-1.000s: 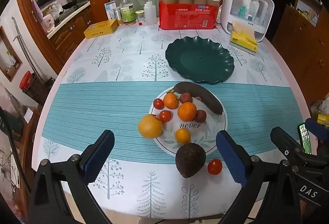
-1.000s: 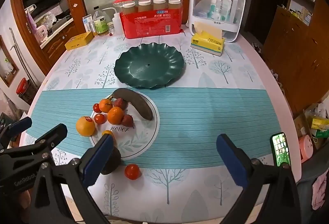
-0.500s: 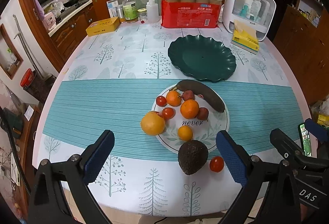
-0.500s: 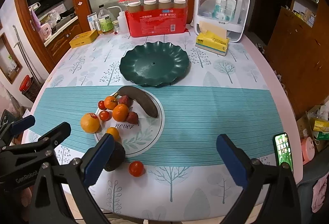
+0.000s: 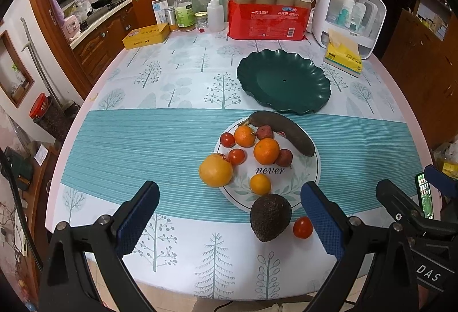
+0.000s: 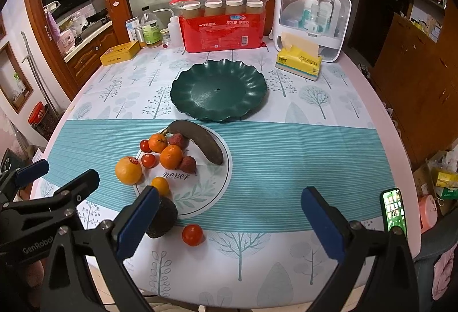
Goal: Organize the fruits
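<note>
A white plate (image 5: 297,180) (image 6: 211,192) near the table's front carries a dark banana (image 5: 286,131) (image 6: 200,140), oranges, small tomatoes and reddish lychees. A large orange (image 5: 215,170) (image 6: 128,170) leans on its left rim. A dark avocado (image 5: 270,217) (image 6: 161,219) and a loose tomato (image 5: 302,227) (image 6: 192,234) lie at its front edge. An empty dark green plate (image 5: 283,81) (image 6: 219,90) sits behind. My left gripper (image 5: 229,214) hangs open before the avocado. My right gripper (image 6: 229,220) is open too, to the right of the fruit.
At the table's back stand a red pack of jars (image 5: 270,16), a white organiser (image 5: 350,16), a yellow tissue pack (image 5: 343,57), a yellow tin (image 5: 146,36) and bottles (image 5: 183,10). A phone (image 6: 393,209) glows at the right edge. Wooden cabinets flank both sides.
Both cameras have pulled back and risen slightly, so the fruit plate sits a little farther off. Both grippers stay open; no fruit has moved.
</note>
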